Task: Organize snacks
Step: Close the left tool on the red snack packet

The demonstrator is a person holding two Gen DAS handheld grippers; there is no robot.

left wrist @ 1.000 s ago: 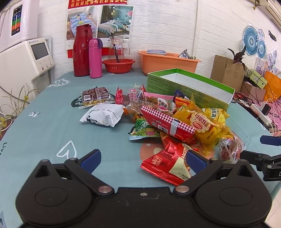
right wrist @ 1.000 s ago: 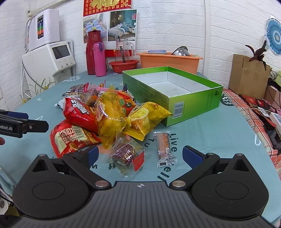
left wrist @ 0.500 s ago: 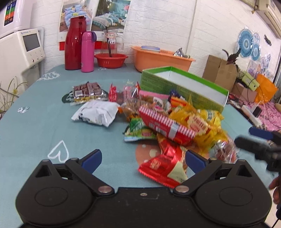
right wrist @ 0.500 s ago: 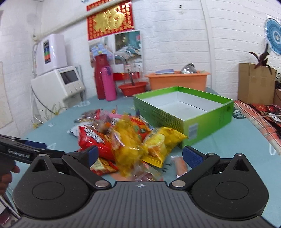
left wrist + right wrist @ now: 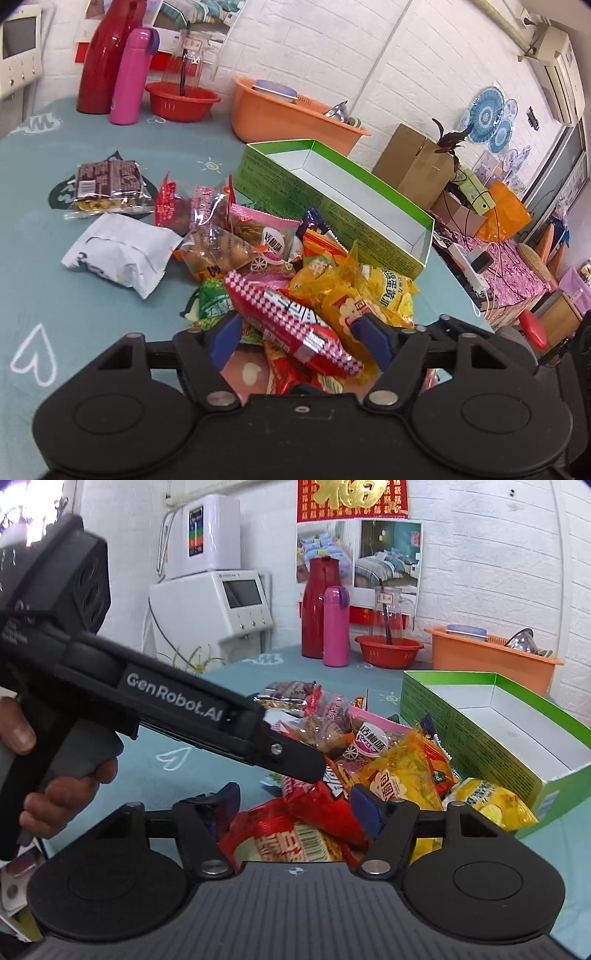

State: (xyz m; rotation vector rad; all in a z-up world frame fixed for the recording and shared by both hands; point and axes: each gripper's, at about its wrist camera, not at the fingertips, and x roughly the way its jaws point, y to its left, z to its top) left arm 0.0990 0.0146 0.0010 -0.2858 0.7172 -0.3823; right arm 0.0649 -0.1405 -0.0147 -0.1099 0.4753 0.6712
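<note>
A heap of snack packets (image 5: 295,266) lies on the teal tablecloth beside an empty green box (image 5: 332,206), seen again as the green box (image 5: 472,734). My left gripper (image 5: 297,334) hangs low over the heap's near side. Its jaws are closing, with a red-and-white chequered packet (image 5: 288,321) lying slantwise between them; no firm pinch shows. In the right wrist view the left gripper (image 5: 314,771) reaches in from the left, held by a hand (image 5: 62,794). My right gripper (image 5: 295,806) is half narrowed around a red barcode packet (image 5: 288,838).
A white packet (image 5: 118,254) and a brown one (image 5: 107,181) lie apart, left of the heap. At the table's back stand a red thermos (image 5: 103,62), pink bottle (image 5: 131,77), red bowl (image 5: 181,101) and orange basin (image 5: 288,118). Right of the box the table ends.
Both grippers moved in over the heap and their jaws narrowed from wide open. The left gripper now crosses the right wrist view close up. The chequered packet now sits between the left jaws.
</note>
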